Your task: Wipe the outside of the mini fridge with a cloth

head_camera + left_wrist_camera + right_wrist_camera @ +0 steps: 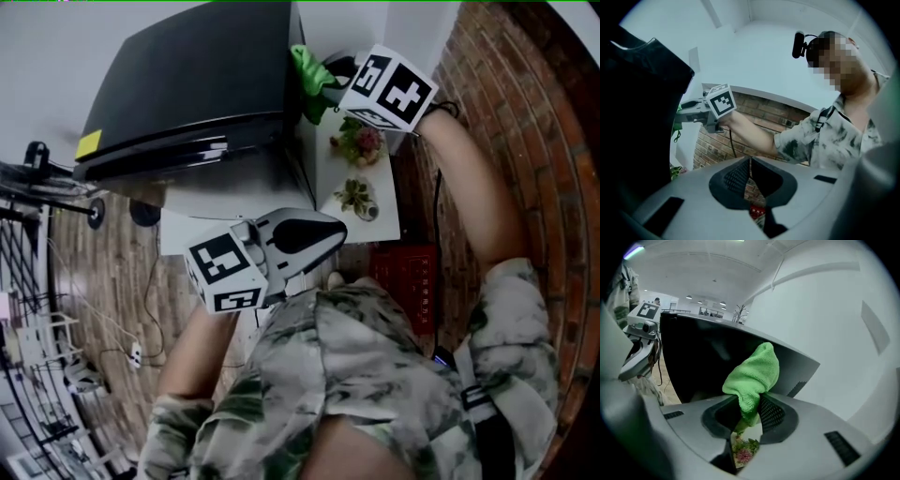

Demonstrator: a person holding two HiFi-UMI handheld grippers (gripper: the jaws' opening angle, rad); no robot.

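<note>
Green terry cloth is bunched between the fingers of the right gripper, which are closed tight on its lower end so that the rest puffs out above them. In the head view the cloth sits at the right side of the black mini fridge, close to its top edge, with the person's right arm stretched out towards it. The right gripper view shows the cloth in front of the fridge's dark side wall, though whether it presses on the wall cannot be told. The left gripper hangs well apart from the cloth, low in front of the fridge and near the person's chest. Its fingers meet at their tips with nothing between them. The fridge stands on a white counter, and beside it on the same surface are two small potted plants, one behind the other. A red crate sits on the brick floor just beyond the counter's near end.
</note>
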